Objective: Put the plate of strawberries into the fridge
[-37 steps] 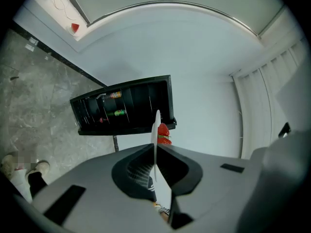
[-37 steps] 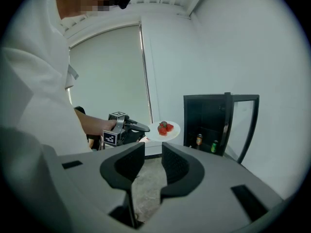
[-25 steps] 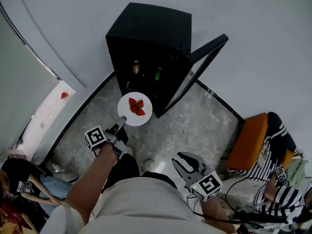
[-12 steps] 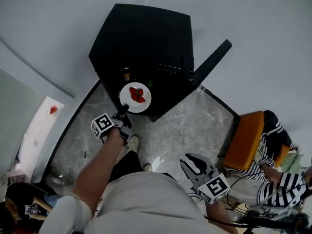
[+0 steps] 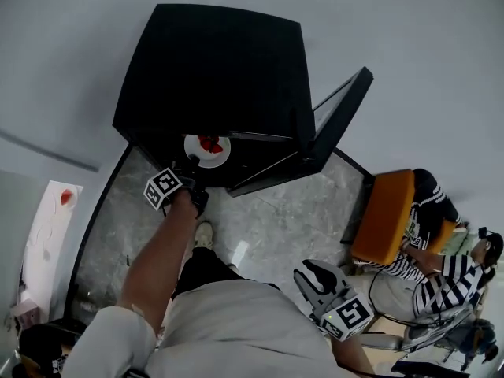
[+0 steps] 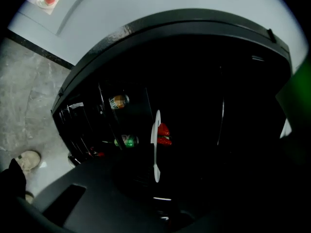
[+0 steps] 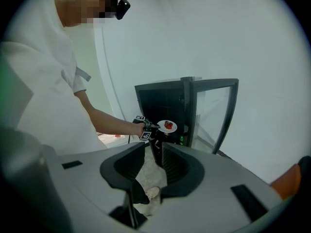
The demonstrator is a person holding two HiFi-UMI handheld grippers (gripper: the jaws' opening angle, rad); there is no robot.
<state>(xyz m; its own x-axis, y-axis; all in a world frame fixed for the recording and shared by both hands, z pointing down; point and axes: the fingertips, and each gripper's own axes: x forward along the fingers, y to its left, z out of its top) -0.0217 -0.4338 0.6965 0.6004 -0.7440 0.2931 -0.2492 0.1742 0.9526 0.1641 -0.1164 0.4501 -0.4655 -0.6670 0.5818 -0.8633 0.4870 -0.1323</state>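
Observation:
A white plate carrying red strawberries is at the open front of the black fridge. My left gripper is shut on the plate's near rim. In the left gripper view the plate shows edge-on with the strawberries on it, inside the dark fridge. My left gripper is barely visible there in the dark. My right gripper hangs low at my right side, shut and empty. From the right gripper view I see my right gripper, the plate and the fridge.
The glass fridge door stands open to the right. A bottle and a green can lie on shelves inside. A person in striped clothes sits on an orange chair at the right. A white table stands left.
My left gripper has carried the plate forward from above the floor to the fridge's opening. I have moved closer to the fridge. The right gripper stays low at my side.

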